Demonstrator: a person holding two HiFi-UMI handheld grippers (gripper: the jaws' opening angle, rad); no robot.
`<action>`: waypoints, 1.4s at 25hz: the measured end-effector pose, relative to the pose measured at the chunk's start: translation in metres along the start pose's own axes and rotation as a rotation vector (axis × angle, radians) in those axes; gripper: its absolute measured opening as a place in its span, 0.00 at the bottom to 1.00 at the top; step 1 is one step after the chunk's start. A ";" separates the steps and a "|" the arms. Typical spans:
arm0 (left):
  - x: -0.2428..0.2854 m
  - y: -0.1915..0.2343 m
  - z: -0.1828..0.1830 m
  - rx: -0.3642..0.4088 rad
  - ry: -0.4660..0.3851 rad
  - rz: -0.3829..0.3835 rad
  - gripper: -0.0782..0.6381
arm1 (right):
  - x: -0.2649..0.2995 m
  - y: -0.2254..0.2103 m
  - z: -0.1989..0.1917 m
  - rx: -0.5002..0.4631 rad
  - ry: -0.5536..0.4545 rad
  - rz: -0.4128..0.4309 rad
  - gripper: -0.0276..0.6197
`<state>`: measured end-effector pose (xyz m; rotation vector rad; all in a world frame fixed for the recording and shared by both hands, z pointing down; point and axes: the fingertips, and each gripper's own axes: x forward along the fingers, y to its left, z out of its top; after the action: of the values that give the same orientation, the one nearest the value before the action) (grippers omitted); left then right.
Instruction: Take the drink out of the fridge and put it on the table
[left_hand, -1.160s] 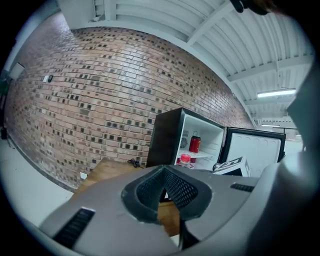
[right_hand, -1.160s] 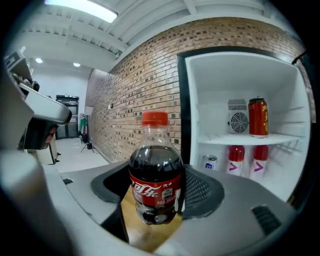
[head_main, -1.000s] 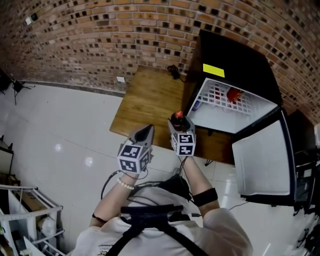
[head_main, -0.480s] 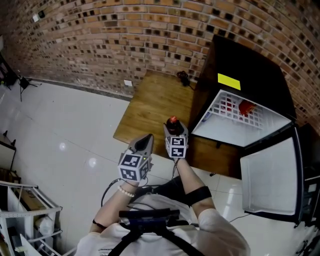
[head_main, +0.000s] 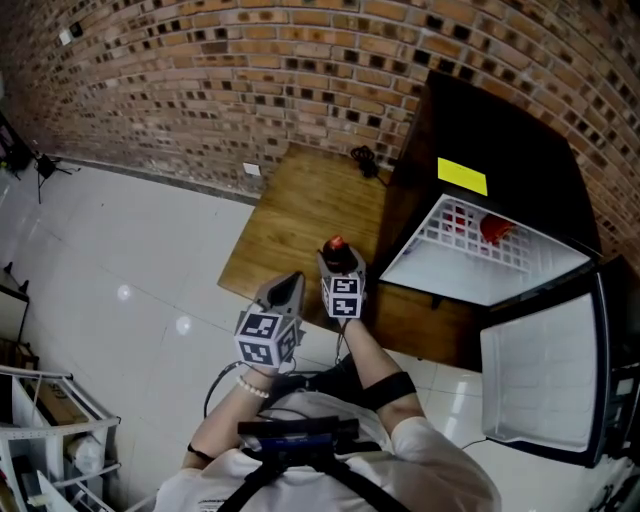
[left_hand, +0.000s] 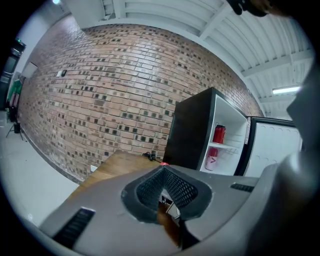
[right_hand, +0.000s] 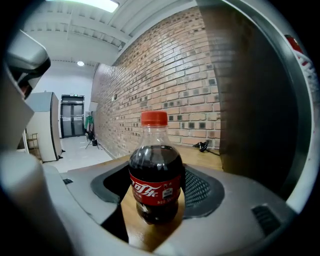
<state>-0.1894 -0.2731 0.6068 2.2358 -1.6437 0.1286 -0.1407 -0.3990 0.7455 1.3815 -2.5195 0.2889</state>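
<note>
Set-down step: your right hand-held gripper (head_main: 337, 265) clasps the cola bottle (right_hand: 155, 170) at the table (head_main: 300, 190), fridge (head_main: 500, 140) at 2 o'clock; next, seat it upright and release; left hand-held gripper (head_main: 289, 286) closed, empty.

Bottle (head_main: 336, 245) body behind right tongs (head_main: 339, 266)

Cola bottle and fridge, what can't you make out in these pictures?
- Base of the cola bottle: I cannot tell whether it rests on the table. In the head view the right gripper covers it; in the right gripper view the jaws crowd it.
- Pale container under the red can in the fridge: left gripper view, print too small.
- Dark item by the wall: head view, too small to identify.
</note>
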 end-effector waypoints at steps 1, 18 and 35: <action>0.001 0.001 0.000 -0.003 0.001 0.002 0.11 | 0.002 0.001 -0.003 0.005 0.008 0.003 0.55; -0.010 0.001 -0.005 -0.009 0.014 0.021 0.11 | 0.000 0.006 -0.026 -0.012 0.026 0.029 0.55; -0.085 -0.026 0.070 0.003 -0.008 -0.055 0.11 | -0.174 0.019 0.101 -0.043 -0.032 -0.035 0.69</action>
<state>-0.2015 -0.2133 0.5120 2.2846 -1.5849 0.1082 -0.0790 -0.2796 0.5943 1.4226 -2.5090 0.2063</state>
